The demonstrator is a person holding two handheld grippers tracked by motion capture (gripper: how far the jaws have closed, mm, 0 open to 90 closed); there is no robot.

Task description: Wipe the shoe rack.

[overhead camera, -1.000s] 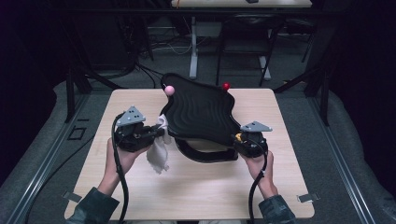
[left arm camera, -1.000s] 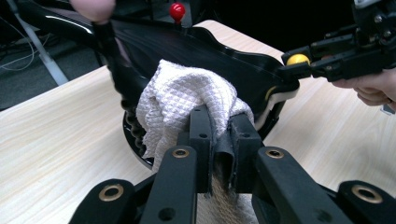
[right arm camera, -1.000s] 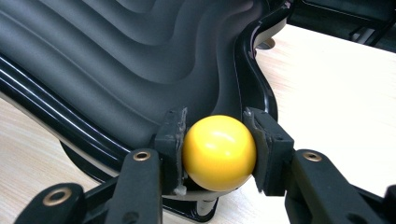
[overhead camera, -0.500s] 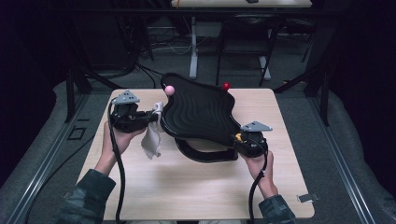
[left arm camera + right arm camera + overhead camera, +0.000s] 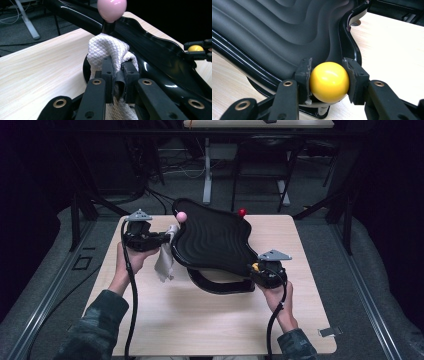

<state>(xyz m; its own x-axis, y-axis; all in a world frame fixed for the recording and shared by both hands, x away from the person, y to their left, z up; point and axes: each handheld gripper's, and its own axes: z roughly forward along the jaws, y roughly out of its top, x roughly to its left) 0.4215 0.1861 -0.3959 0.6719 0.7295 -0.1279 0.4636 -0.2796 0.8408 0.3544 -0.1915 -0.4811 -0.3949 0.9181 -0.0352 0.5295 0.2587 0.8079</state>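
A black wavy tray (image 5: 212, 240) sits tilted on a black curved base (image 5: 220, 282) in the middle of the table. It carries a pink knob (image 5: 181, 216), a red knob (image 5: 242, 212) and a yellow knob (image 5: 329, 82) at its corners. My left gripper (image 5: 167, 237) is shut on a white quilted cloth (image 5: 110, 51), pressed against the tray's rim (image 5: 140, 32) just below the pink knob (image 5: 111, 8). The cloth (image 5: 164, 262) hangs down toward the table. My right gripper (image 5: 257, 270) is shut on the yellow knob at the tray's near right corner.
The wooden table (image 5: 165, 320) has bare room in front of the tray and at the right. A small metal clip (image 5: 327, 332) lies near the front right edge. Desk legs and cables (image 5: 207, 170) stand on the floor beyond the table.
My left gripper has carried the cloth away from me along the tray's left rim, up to the pink knob. The right gripper has stayed on the yellow knob.
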